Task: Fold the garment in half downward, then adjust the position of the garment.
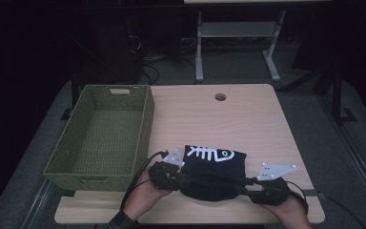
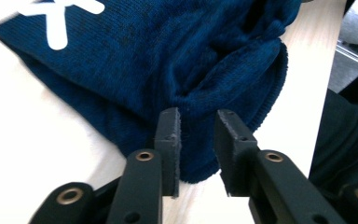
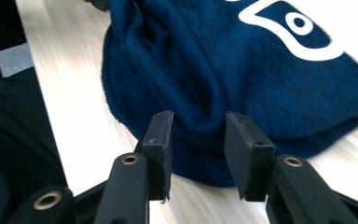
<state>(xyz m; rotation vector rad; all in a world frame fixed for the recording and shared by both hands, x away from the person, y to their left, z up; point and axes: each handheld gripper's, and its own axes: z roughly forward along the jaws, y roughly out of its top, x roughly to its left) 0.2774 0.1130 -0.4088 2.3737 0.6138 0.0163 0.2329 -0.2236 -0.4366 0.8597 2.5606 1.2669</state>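
Both claws, left claw point(image 2: 196, 135) and right claw point(image 3: 198, 140), stand released astride the near hem of the navy fish-bone towel point(image 1: 213, 171), flat on the counter point(image 1: 262, 119).

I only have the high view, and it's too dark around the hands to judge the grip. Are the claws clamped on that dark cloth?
Observer: No. In the left gripper view the left claw is open. The cloth has its edge in the gap but is not pinched.
Operator: And the right one?
Observer: The right claw is open too, with its jaws apart over the cloth's rounded edge.
Operator: Is the cloth black?
Observer: No, up close it is a dark blue knit.
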